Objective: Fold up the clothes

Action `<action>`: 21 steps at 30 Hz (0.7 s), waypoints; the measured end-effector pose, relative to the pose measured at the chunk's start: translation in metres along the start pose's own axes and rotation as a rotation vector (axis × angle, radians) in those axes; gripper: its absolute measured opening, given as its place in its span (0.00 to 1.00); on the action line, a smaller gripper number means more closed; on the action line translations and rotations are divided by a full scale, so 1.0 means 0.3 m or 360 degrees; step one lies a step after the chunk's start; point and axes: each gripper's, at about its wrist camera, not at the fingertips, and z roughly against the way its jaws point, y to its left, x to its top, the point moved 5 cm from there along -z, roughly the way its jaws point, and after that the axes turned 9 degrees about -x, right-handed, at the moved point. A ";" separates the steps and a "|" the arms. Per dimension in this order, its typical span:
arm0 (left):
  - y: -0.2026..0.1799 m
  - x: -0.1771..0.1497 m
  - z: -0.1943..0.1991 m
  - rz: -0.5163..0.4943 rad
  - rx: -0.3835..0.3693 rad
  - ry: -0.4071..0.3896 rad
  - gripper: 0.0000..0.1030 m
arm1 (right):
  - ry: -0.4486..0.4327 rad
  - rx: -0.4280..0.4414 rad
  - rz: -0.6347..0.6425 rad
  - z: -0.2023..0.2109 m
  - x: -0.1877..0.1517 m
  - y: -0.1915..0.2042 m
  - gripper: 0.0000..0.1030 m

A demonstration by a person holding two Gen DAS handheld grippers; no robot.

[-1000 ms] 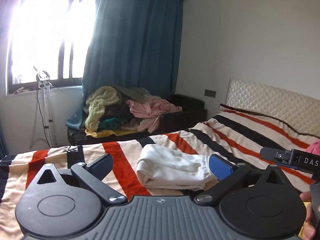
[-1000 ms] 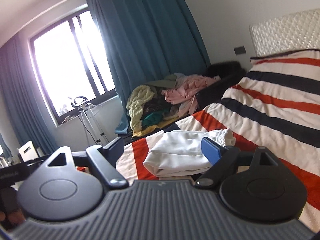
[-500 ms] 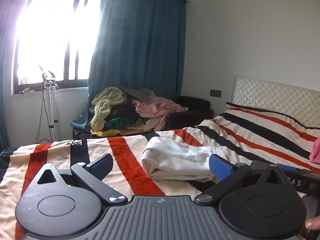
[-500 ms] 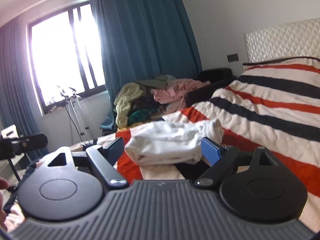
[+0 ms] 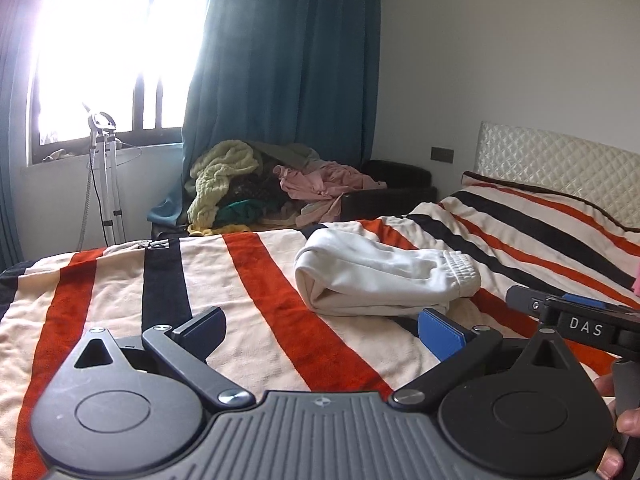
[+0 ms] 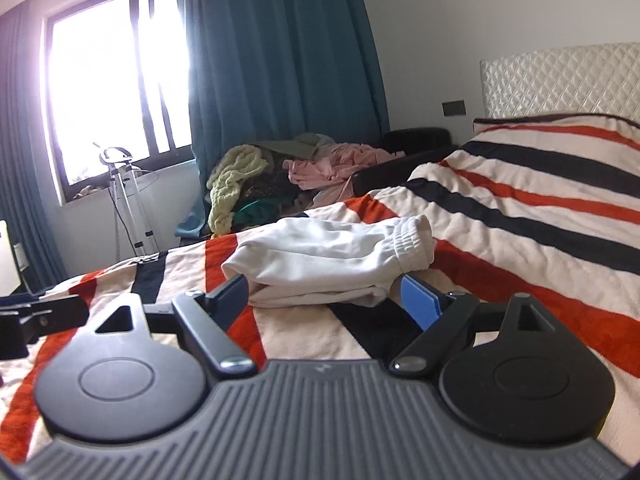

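Because both tongs stand released with nothing between their pads, any slip from here would come from how they first bite. The right tongs [image 6: 326, 296] sit low over the striped bed [image 6: 540, 216] with their jaws spread wide, and the white garment [image 6: 332, 256] lies just ahead of them, its near edge level with the two pads and apparently not yet touched. The left tongs [image 5: 322, 330] are equally spread, but the same garment [image 5: 380, 280] lies ahead and off toward their right-hand pad, with bare blanket directly in front.

The garment looks already doubled over, a soft roll with its ribbed cuff at the end to the right of the tongs. Closing on only the top layer would, I judge, peel the fold open rather than carry it. Closing too low risks pinching the blanket along with the cloth and dragging the bed cover. Since the left tongs are off-centre, an uneven pull between the two sides could twist the bundle.

The right tool's dark body [image 5: 576, 322] shows just to the right of the left tongs, so the two could knock together if both converge on the cuff. Farther out, a heap of unfolded clothes [image 6: 296, 176] waits beyond the bed, under the teal curtain [image 6: 280, 60].
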 end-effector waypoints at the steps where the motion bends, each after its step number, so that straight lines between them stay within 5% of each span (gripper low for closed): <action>1: 0.004 -0.001 0.000 0.0001 0.0018 -0.0006 1.00 | -0.0006 -0.0004 0.0005 0.001 -0.001 0.001 0.83; 21: -0.010 -0.010 0.019 -0.0041 0.0038 -0.0033 1.00 | -0.0049 -0.0045 0.0055 0.007 -0.006 0.014 0.83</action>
